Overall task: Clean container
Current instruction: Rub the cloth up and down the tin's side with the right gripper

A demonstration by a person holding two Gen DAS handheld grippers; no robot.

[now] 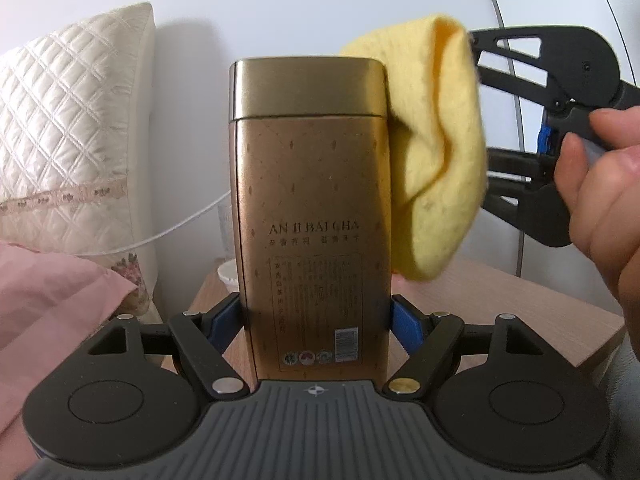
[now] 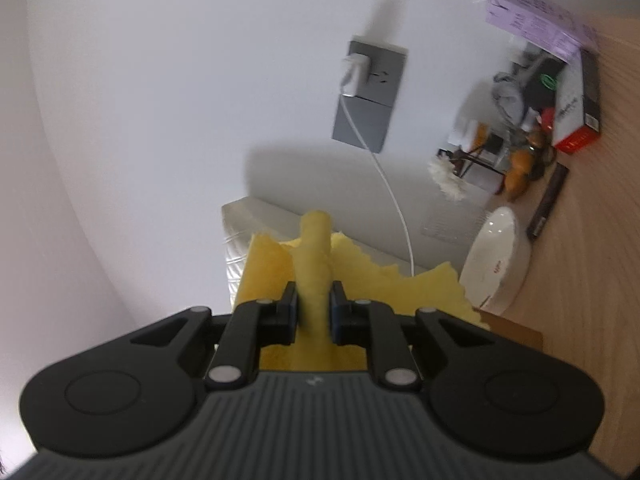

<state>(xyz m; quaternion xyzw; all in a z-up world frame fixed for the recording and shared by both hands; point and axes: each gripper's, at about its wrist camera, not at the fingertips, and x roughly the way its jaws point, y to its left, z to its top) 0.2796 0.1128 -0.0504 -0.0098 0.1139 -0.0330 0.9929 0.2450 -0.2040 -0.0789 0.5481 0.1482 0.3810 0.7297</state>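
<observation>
Bedside table (image 1: 500, 304), white wall behind. My left gripper (image 1: 316, 320) clamps the gold tin (image 1: 312, 208) upright, long axis vertical. My right gripper (image 2: 313, 312) pinches the yellow cloth (image 1: 436, 160), pressed against the tin's upper right side; wipe runs down that face.

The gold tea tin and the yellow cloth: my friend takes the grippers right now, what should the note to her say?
Left gripper: shut on the gold tea tin, holding it upright by its lower sides above the wooden bedside table; lid on.
Right gripper: shut on a fold of the yellow cloth, which is pressed against the tin's upper right side, beside the lid.
Done: both things picked up, cloth on the tin.
Left: probably the front, the other sides and the lid top. How much is already wiped cannot be told.
</observation>
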